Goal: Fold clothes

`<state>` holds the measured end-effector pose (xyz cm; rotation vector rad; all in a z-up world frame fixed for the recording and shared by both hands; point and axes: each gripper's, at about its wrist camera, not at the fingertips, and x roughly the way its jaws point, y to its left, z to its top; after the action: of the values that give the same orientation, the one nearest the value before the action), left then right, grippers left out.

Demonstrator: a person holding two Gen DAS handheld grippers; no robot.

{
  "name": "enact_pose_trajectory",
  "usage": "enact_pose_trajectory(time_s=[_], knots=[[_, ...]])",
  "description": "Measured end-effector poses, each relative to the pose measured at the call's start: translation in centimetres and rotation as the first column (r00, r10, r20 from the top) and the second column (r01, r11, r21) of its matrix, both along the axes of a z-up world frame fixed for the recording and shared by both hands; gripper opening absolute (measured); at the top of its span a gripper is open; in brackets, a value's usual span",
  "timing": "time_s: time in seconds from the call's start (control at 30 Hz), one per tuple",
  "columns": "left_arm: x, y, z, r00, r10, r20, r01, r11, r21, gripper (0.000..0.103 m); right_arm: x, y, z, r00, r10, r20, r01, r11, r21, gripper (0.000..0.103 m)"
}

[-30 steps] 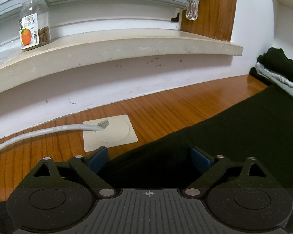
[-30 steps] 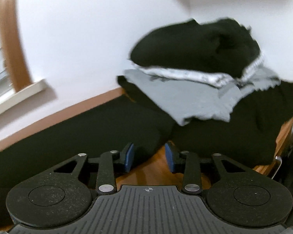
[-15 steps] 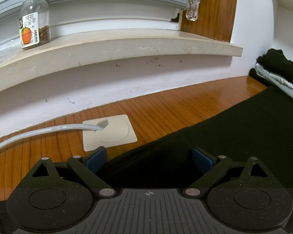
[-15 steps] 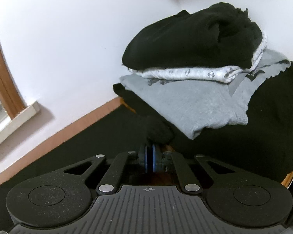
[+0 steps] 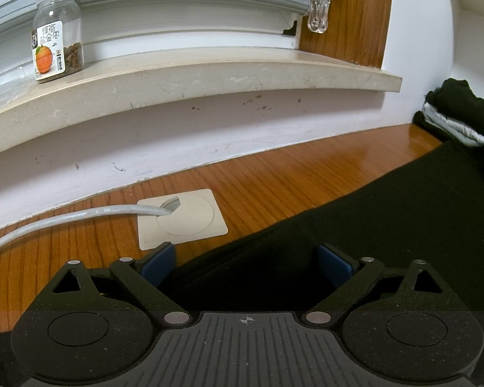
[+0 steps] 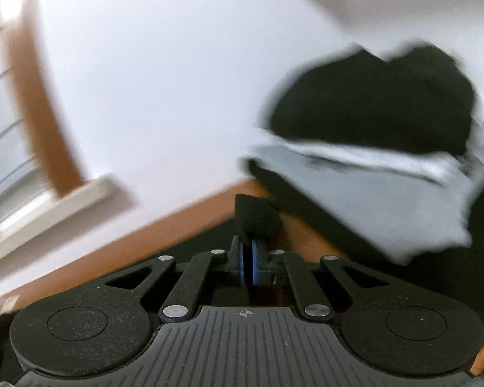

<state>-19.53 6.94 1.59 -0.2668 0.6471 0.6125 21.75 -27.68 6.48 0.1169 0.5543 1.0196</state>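
A black garment (image 5: 387, 225) lies spread over the wooden desk, running from the lower middle to the right of the left wrist view. My left gripper (image 5: 247, 262) is open, its blue pads on either side of the garment's near edge. In the right wrist view, my right gripper (image 6: 247, 259) is shut on a corner of the black garment (image 6: 256, 216), which sticks up past the blue pads. The right wrist view is blurred by motion.
A pile of folded clothes (image 6: 371, 135), black over white and grey, sits at the desk's far right against the wall. A beige cable grommet (image 5: 180, 217) with a grey cable (image 5: 64, 222) is set in the desk. A jar (image 5: 58, 51) stands on the window sill (image 5: 209, 74).
The right gripper shut on a corner of the black garment and has lifted it, swinging so the clothes pile slid right. The left gripper stayed open in place.
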Motion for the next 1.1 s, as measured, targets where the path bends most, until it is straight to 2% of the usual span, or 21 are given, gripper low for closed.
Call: enact_pose_trajectory(time_s=[0.13,0.2,0.27,0.33,0.47,0.53,0.67,0.73,0.9,1.03,1.1], knots=[[0.0,-0.1,0.0,1.000,0.001,-0.003,-0.001,1.000,0.002,0.096,-5.9,2.5,2.9,0.980,0.184,0.071,-0.187,0.982,0.038,0.006],[0.0,-0.1,0.0,1.000,0.001,-0.004,-0.001,1.000,0.003,0.097,-10.2,3.6,3.2,0.942,0.326,0.085,-0.329,0.944,0.025,0.006],[0.0,-0.1,0.0,1.000,0.002,-0.005,-0.002,1.000,0.003,0.097,-14.5,4.4,3.1,0.884,0.456,0.101,-0.458,0.889,-0.005,0.006],[0.0,-0.1,0.0,1.000,0.003,-0.004,-0.003,1.000,0.002,0.097,-17.8,5.2,2.1,0.834,0.545,0.091,-0.543,0.839,-0.047,0.006],[0.1,-0.1,0.0,1.000,0.003,-0.006,-0.003,1.000,0.002,0.097,-21.1,5.8,-1.1,0.788,0.610,0.084,-0.593,0.788,-0.168,0.007],[0.1,-0.1,0.0,1.000,0.003,-0.006,-0.003,1.000,0.002,0.097,-21.8,5.6,-1.9,0.777,0.625,0.081,-0.603,0.774,-0.190,0.010],[0.1,-0.1,0.0,1.000,0.005,-0.010,-0.005,1.000,0.005,0.097,-22.8,5.0,-2.1,0.746,0.658,0.099,-0.627,0.745,-0.226,0.024],[0.2,-0.1,0.0,1.000,0.006,-0.012,-0.006,1.000,0.007,0.097,-23.4,4.6,-1.7,0.739,0.662,0.122,-0.624,0.742,-0.245,0.025],[0.2,-0.2,0.0,1.000,0.007,-0.017,-0.007,1.000,0.010,0.099,-24.2,4.6,-2.3,0.741,0.641,0.198,-0.580,0.761,-0.292,0.033],[1.0,-1.4,1.2,0.999,-0.033,0.023,0.034,0.999,-0.020,0.099,-24.0,5.5,-3.0,0.758,0.621,0.199,-0.566,0.778,-0.273,0.041],[1.5,-2.1,1.9,0.997,-0.058,0.050,0.060,0.997,-0.039,0.099,-23.9,5.7,-3.2,0.764,0.615,0.195,-0.566,0.784,-0.255,0.042]])
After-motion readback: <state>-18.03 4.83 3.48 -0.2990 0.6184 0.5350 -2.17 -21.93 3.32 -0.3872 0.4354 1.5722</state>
